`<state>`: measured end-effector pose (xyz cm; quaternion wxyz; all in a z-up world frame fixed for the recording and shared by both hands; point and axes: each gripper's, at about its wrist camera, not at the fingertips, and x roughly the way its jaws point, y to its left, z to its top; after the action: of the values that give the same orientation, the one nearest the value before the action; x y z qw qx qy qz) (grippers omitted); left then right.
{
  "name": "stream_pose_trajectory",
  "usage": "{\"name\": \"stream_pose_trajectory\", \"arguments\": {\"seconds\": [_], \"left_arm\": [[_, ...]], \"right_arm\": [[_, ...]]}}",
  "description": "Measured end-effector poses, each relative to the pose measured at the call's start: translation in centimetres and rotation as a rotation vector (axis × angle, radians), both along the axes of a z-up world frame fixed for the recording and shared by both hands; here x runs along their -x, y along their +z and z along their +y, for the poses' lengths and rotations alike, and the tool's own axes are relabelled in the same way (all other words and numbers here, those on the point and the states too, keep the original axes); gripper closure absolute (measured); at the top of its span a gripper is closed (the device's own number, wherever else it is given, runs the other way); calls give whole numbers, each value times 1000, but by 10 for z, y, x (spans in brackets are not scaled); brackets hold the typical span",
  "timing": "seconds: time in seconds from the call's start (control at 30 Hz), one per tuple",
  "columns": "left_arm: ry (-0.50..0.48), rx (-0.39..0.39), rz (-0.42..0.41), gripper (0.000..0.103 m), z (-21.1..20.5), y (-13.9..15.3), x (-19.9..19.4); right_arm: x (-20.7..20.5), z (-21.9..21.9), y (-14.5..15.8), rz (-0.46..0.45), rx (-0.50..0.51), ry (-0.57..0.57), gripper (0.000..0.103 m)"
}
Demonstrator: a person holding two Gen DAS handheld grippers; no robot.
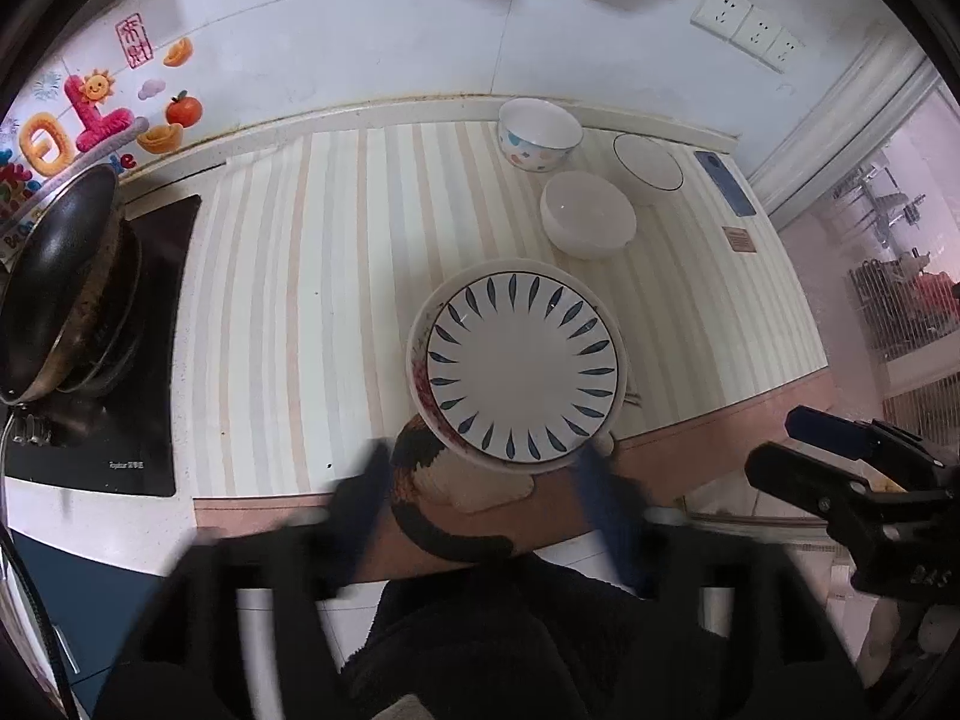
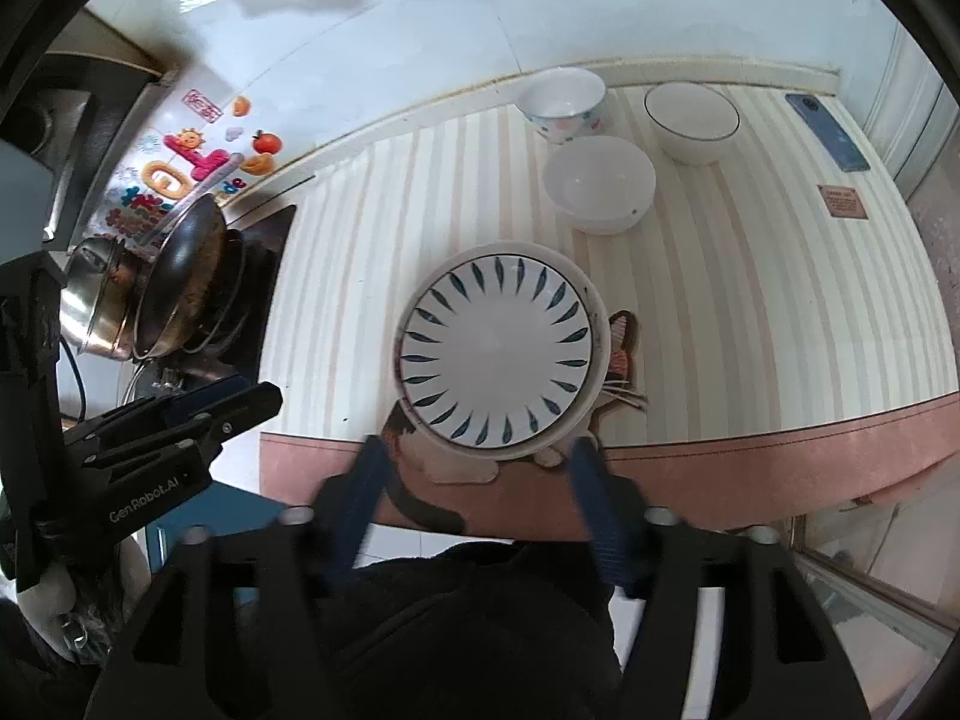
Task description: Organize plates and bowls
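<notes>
A steel pot [image 2: 96,294] behind the dark pan [image 2: 180,282] is seen only in the right wrist view, off to the left of the right gripper [image 2: 474,456]; in the left wrist view the pan [image 1: 54,300] is shown alone on the black hob [image 1: 120,360], while wall sockets [image 1: 747,24] and a wire rack [image 1: 900,306] beyond the counter's end are caught there and nowhere else. In each view the other gripper is seen at the frame's edge: the right one [image 1: 798,444] at the right, the left one [image 2: 270,396] at the left. The left gripper [image 1: 486,462] is held above the striped counter [image 1: 300,300], pointed steeply down, its jaws spread wide with nothing between them; the right gripper is posed likewise, jaws parted and empty. The leaf-patterned plate [image 1: 522,366] is stacked on a larger plate just ahead of both pairs of fingertips, untouched. Three bowls are grouped farther ahead and slightly right: a spotted bowl [image 1: 537,135], a plain white bowl [image 1: 588,222] and a dark-rimmed bowl [image 1: 648,165]. A phone [image 1: 726,180] is laid beyond them.
</notes>
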<state>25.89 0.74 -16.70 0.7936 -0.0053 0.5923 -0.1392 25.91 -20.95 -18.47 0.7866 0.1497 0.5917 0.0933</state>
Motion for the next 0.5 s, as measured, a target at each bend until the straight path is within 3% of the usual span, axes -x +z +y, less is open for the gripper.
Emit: {"name": "stream_pose_trajectory", "arguments": {"seconds": [0.23,0.5], "left_arm": [[-6,49,-7,31,2,14,17],[-2,34,-24,31,-18,15,14]], "right_arm": [[23,11,22,-4,14,6,26],[22,-9,17,2,-26,-25,19]]}}
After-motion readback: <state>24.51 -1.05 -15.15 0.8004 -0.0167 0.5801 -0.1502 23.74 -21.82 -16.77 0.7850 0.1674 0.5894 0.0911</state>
